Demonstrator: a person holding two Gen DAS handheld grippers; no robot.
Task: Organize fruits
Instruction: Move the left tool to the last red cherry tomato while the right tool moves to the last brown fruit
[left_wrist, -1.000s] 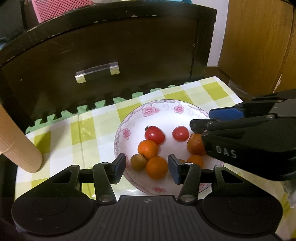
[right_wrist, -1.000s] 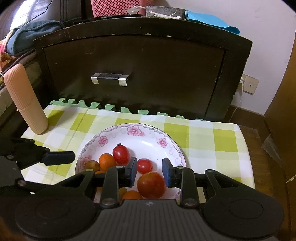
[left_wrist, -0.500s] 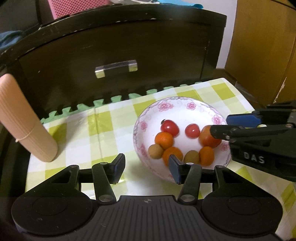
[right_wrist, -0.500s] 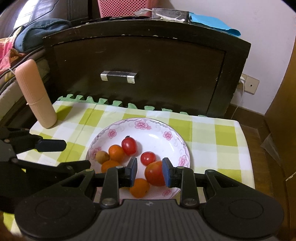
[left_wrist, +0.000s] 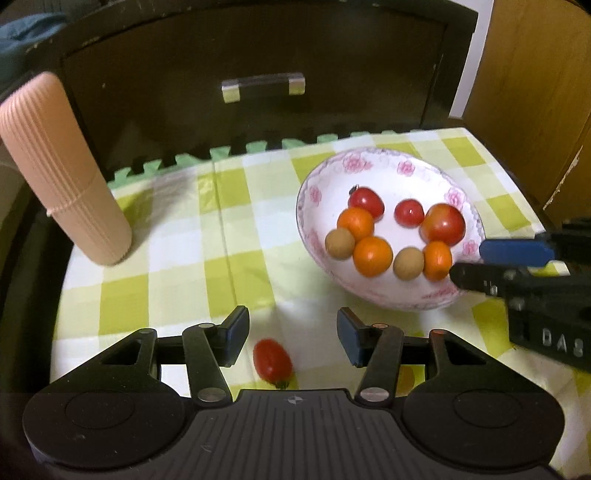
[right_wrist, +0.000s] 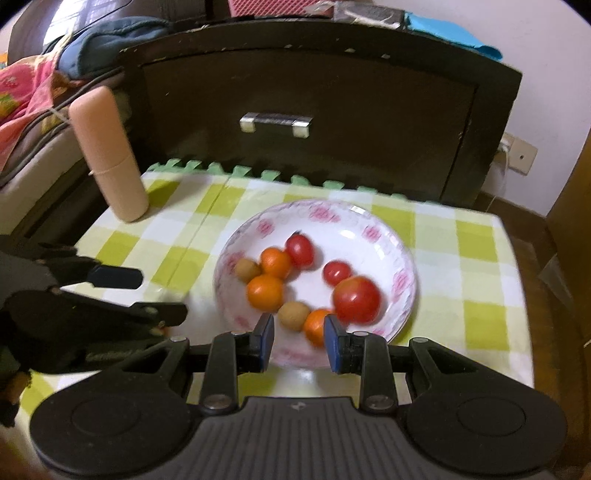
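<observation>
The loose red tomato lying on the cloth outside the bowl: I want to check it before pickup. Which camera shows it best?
The left wrist view. The loose tomato lies in plain sight on the checked cloth, between the open left gripper fingers. In the right wrist view the left gripper's body covers that spot, so the tomato is essentially hidden.

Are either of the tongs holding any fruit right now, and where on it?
Nothing is held. The left tongs are open above a loose tomato on the cloth; the right tongs are open and empty at the bowl rim.
</observation>
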